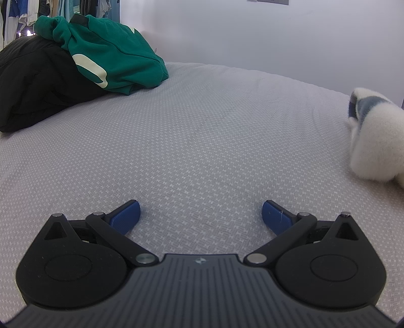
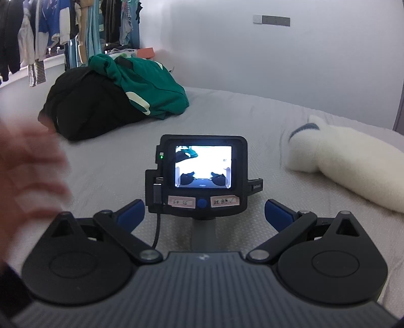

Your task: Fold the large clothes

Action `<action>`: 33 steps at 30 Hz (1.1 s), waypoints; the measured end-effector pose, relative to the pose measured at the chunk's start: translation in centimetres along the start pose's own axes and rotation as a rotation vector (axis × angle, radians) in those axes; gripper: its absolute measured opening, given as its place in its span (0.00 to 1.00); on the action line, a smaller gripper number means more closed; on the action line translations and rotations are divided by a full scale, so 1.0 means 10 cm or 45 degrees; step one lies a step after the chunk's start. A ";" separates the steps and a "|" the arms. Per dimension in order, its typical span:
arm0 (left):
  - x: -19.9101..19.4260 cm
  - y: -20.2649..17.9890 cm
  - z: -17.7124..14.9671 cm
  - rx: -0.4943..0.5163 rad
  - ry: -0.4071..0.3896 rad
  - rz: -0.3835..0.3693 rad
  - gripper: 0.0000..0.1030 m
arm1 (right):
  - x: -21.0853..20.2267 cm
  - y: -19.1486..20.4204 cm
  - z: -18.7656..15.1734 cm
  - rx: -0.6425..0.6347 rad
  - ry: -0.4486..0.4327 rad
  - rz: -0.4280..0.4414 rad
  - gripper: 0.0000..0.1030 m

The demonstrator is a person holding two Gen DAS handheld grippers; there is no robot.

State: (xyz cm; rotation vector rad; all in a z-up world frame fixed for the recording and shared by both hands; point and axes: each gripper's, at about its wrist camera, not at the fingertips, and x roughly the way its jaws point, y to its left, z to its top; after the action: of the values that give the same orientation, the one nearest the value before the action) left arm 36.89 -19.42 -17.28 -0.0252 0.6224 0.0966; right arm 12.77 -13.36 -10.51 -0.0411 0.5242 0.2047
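1. left gripper (image 1: 201, 210): jaws spread wide, nothing between the blue pads (image 1: 126, 217), low over bare bed cover (image 1: 202, 141).
2. right gripper (image 2: 204, 213): jaws also wide apart, holding nothing. it sits behind the left unit, looking at that unit's rear.
3. the left unit's rear screen (image 2: 203, 166) fills the gap between the right fingers in the right wrist view; screen is lit with a live camera feed, green led on its left side, two labels and a blue button below, a cable running down from its left side.
4. green garment (image 1: 113, 50) with white markings: crumpled, lying on top of a black garment (image 1: 38, 83), both bunched toward the far-left corner of the bed. neither is folded.
5. white fluffy garment (image 2: 353, 161) with blue stripe: lies bunched near the right edge of the bed, well apart from the green/black pile. partly cut off at the frame edge in the left wrist view.
6. middle of the bed between the pile and the white item is bare cover.
7. a blurred hand (image 2: 27, 171) shows at the left edge of the right wrist view, above the bed, off both grippers. cannot tell which hand.
8. hanging clothes (image 2: 50, 32) on a rack beyond the far-left corner; plain wall behind the bed with a switch plate (image 2: 271, 20).
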 end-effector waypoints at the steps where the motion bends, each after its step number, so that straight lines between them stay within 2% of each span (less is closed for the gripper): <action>1: 0.00 0.00 0.00 0.000 0.000 0.000 1.00 | -0.01 0.00 0.00 -0.004 0.000 0.003 1.00; 14: 0.00 0.00 0.01 -0.003 0.001 -0.002 1.00 | -0.10 -0.10 0.03 -0.006 -0.009 0.064 1.00; 26: 0.00 -0.01 0.00 -0.003 -0.011 -0.002 1.00 | -0.03 -0.18 0.02 0.020 0.021 0.063 1.00; 30: -0.01 0.10 -0.01 -0.059 -0.018 -0.053 1.00 | 0.03 -0.24 0.02 0.052 0.053 0.085 1.00; 33: -0.05 0.14 -0.01 -0.055 -0.018 -0.081 1.00 | 0.07 -0.27 0.02 0.078 0.067 0.121 1.00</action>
State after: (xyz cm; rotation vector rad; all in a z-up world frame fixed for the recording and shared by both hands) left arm 36.28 -18.04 -17.07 -0.0857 0.6050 0.0483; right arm 14.03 -15.83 -10.70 0.0385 0.5850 0.2811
